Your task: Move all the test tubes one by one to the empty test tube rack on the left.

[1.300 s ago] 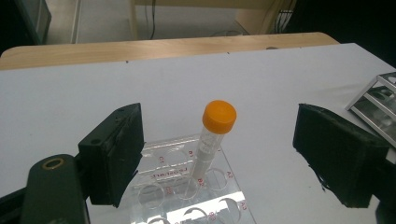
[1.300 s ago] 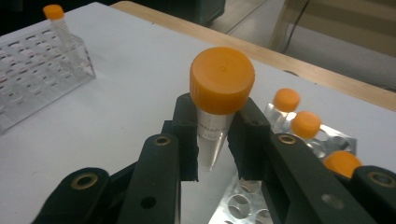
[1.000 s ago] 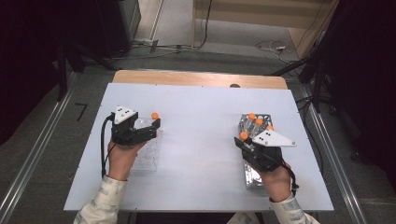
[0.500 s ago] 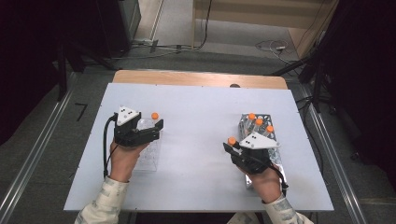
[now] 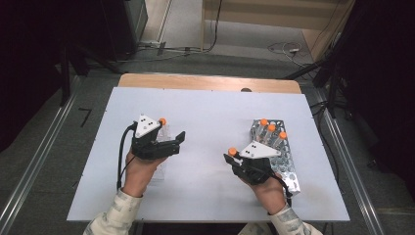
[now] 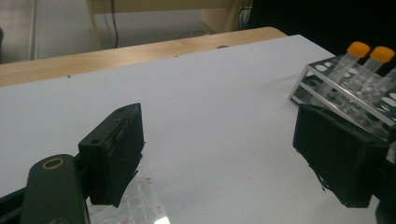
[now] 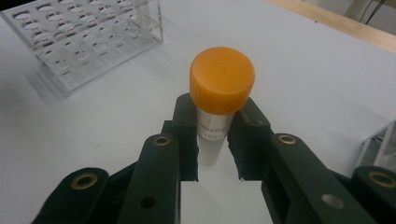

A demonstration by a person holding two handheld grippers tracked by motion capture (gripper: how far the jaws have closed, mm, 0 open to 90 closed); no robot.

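The right gripper point(image 7: 215, 140) clamps an orange-capped tube point(image 7: 219, 100) upright just beside the metal rack point(image 5: 286, 161), near the table's point(image 5: 210, 112) right edge; the left gripper point(image 6: 224, 163) hangs released.

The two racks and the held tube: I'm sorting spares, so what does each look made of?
Rack beside the left gripper: clear plastic, likely acrylic, see-through walls. Rack on the right: shiny perforated metal, probably steel, with bright reflections. Tube in the right gripper: translucent plastic body, matte orange plastic cap.

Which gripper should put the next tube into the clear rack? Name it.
Right. The right gripper is shut on an orange-capped tube, facing the clear rack; the left gripper is open.
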